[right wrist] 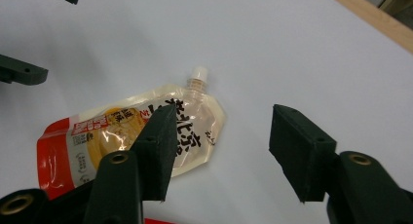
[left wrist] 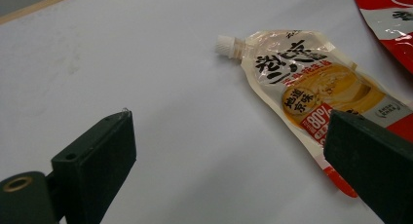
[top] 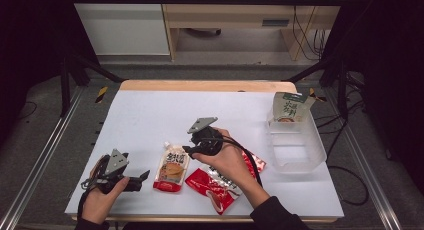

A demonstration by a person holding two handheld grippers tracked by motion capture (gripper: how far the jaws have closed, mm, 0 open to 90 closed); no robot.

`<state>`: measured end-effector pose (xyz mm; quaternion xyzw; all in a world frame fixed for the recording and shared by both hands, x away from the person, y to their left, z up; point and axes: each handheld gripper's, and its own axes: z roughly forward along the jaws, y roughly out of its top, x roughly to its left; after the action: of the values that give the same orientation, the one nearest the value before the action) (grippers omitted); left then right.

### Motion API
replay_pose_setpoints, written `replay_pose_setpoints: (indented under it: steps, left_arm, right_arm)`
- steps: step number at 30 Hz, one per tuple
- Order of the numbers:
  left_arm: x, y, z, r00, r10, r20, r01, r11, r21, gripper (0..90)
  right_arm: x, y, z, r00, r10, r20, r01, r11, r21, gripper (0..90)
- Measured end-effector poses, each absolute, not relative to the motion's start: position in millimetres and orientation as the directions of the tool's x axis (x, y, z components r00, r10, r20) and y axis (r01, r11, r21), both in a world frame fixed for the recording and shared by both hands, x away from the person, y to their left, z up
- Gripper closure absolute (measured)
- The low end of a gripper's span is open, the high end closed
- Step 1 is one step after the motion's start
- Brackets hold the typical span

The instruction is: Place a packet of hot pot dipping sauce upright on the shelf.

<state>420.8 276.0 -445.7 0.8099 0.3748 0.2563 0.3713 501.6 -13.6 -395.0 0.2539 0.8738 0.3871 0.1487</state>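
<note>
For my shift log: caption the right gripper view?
Open right tongs hover above a spouted sauce pouch lying flat on the white table.

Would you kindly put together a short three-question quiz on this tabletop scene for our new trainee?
1. True or false: the spouted pouch stands upright in the clear bin.
2. Which tongs hover nearer the spouted pouch's cap? A) left tongs B) right tongs
3. What lies under the person's right forearm?

Key:
1. False; it lies flat on the white table.
2. B; their jaws stand apart above the pouch, gripping nothing.
3. A red packet.
</note>
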Motion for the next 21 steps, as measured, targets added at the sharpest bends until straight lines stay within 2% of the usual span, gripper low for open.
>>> replay_pose_setpoints:
  steps: [9, 21]
  left_arm:
    - [422, 277, -446, 0.586, 0.799, 0.134, 0.419, -0.441, 0.794, 4.9]
    - [423, 276, -446, 0.590, 0.797, 0.131, 0.419, -0.441, 0.794, 5.1]
  right_arm:
    - [514, 9, -434, -0.822, 0.569, -0.015, 0.395, 0.589, 0.705, 55.6]
    - [527, 20, -464, -0.807, 0.590, 0.027, 0.451, 0.587, 0.672, 57.4]
